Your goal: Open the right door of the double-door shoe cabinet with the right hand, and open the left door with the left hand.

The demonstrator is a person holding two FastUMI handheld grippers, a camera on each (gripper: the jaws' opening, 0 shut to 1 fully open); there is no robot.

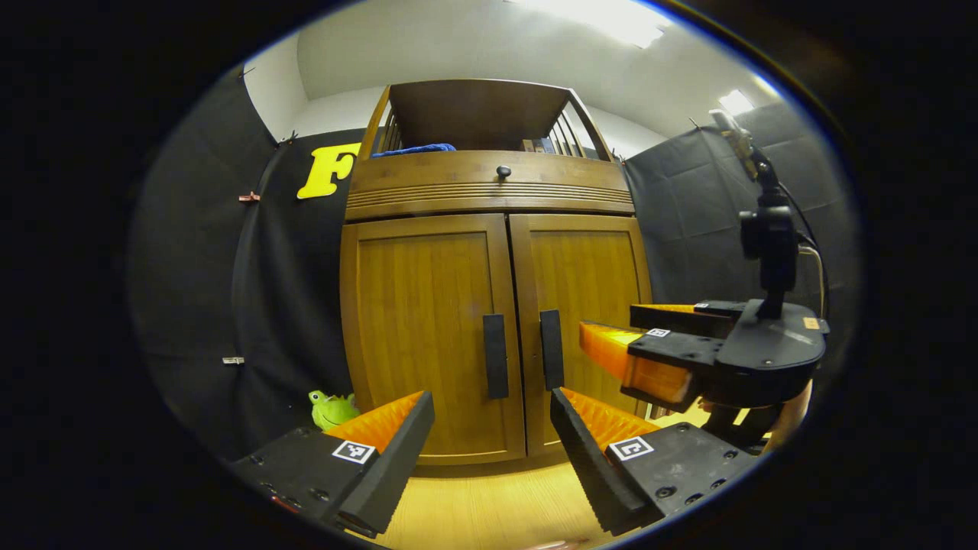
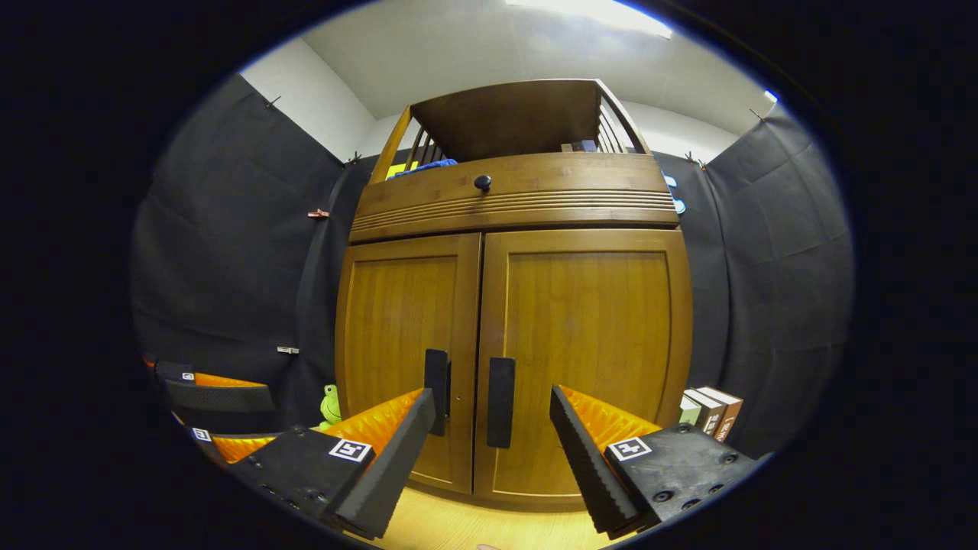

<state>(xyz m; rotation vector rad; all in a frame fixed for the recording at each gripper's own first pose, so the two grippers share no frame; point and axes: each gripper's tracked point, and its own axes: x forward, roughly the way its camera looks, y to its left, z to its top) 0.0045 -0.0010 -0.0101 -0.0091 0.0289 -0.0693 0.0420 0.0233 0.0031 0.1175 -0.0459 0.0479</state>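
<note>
Right gripper view puts my right gripper (image 2: 493,416) square in front of the shoe cabinet (image 2: 516,191), fingers spread wide and holding nothing. Both doors stand closed. The right door's handle (image 2: 500,402), a dark upright bar just right of the centre seam, shows between my fingertips but farther off, with a gap to close before I touch it. Its long axis runs up and down, so my jaws, which open left to right, already suit it; I judge that a straight push forward should bring the bar between them.

Left gripper view shows my left gripper (image 1: 493,416) also spread and empty, set farther back from the cabinet. The left door's handle (image 1: 495,356) is ahead between its tips, well apart from them. My right gripper (image 1: 611,336) sits to the right there, nearer the doors, so I take the right hand as the one placed to go first.
</note>
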